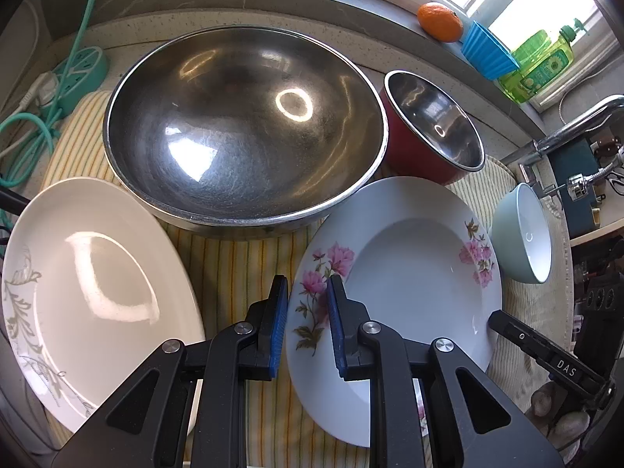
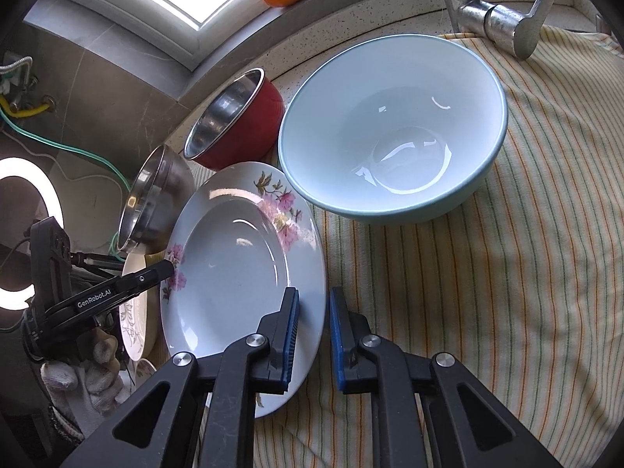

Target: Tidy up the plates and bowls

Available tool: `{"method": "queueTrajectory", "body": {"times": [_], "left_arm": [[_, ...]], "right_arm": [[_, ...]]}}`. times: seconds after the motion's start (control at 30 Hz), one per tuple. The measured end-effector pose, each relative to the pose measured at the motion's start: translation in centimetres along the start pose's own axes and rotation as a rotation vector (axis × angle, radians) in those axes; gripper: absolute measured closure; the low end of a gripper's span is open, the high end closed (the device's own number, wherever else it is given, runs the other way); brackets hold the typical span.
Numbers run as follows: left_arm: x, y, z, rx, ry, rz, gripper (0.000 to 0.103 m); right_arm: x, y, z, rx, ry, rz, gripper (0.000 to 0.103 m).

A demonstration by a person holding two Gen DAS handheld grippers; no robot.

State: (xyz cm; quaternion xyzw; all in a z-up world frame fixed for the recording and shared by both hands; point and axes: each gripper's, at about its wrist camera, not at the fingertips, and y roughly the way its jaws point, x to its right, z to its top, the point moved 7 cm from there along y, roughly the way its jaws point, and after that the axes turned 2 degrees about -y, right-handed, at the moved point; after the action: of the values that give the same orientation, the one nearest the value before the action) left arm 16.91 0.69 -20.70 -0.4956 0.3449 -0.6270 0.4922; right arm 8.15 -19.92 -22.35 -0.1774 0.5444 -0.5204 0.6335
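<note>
Both grippers on one target: pale-blue deep ceramic plate with pink flowers (image 1: 413, 273), lower centre-right in left wrist view, lying on the yellow-striped cloth (image 2: 487, 273) on the bench.

Left gripper (image 1: 307, 284): nearly closed, straddling the plate's left rim, gap visible, no firm clamp seen.
Right gripper (image 2: 314, 296): same on the opposite rim, one pad over the plate, cloth showing between rim and the other pad. Not gripping yet.

Risks, as judged:
- Glazed rim, small pad contact: likely slip if lifted before both pads bite.
- Uneven lift between the two sides: plate pivots, drops out.
- Plate edge right against the large round stainless-steel bowl (image 1: 245, 124): could knock or drag it on the way up.
- Light-blue ceramic bowl (image 2: 394, 124) close beside: clip hazard on a sideways move.

Count:
- Plates: 2 (floral one; white round plate with grey leaf print (image 1: 89, 284), lower left).
- Bowls: 3 (large steel; light-blue; red-walled steel-lined bowl (image 1: 433, 121)).
- Orange fruit (image 1: 440, 21): 1, on the sill.
</note>
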Motion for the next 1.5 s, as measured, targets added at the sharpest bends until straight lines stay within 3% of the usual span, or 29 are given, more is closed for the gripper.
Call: {"method": "queueTrajectory", "body": {"times": [0.77, 1.5], "left_arm": [[-0.6, -0.6, -0.4, -0.004, -0.008, -0.045, 0.084], [0.6, -1.0, -3.0, -0.023, -0.007, -0.058, 0.084]], "right_arm": [[-0.1, 0.3, 0.2, -0.022, -0.003, -0.013, 0.090], [0.6, -0.8, -1.0, -0.029, 0.021, -0.032, 0.089]]}}
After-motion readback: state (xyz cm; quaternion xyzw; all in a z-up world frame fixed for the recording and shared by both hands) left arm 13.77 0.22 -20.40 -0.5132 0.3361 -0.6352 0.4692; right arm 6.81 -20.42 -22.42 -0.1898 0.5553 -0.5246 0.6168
